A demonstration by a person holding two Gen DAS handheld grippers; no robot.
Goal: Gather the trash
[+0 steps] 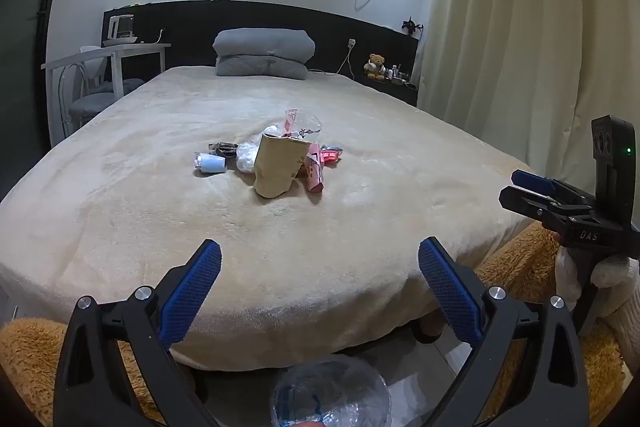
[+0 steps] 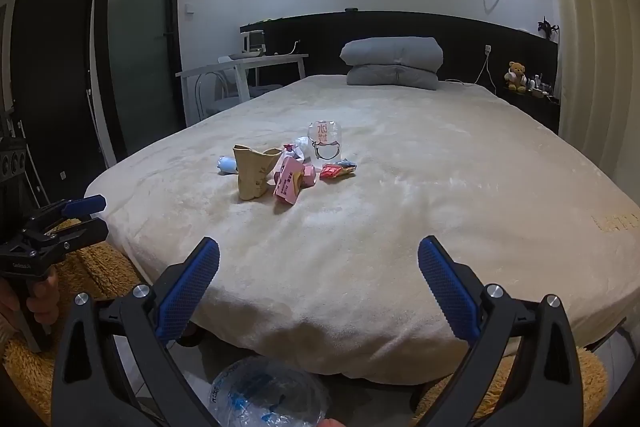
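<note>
A small heap of trash (image 1: 276, 157) is lying near the middle of the bed (image 1: 360, 227), well ahead of both claws and beyond their tips. In it, a crumpled brown paper bag (image 1: 276, 167) is standing nearest the left claw (image 1: 320, 263), slightly left of that claw's centre line. A pink carton (image 1: 314, 173) is leaning just to the right of the bag, a small red wrapper (image 1: 331, 155) is lying further right, a blue and white roll (image 1: 210, 163) is sitting to the left, and a clear plastic cup (image 1: 302, 125) is resting behind them.

From the right claw (image 2: 319, 261) the heap is lying ahead and a little to the left, the carton (image 2: 289, 183) closest to it.

Both claws are hanging released, fingers spread wide with nothing between them, above the near edge of the bed, nowhere near touching the trash. The left claw (image 2: 86, 215) is showing at the left edge of the right wrist view, and the right claw (image 1: 516, 187) at the right edge of the left wrist view.

A clear plastic bag (image 1: 330, 393) is lying below and between the fingers, near the floor. A folded grey quilt (image 1: 264, 53) is sitting far beyond the heap.
</note>
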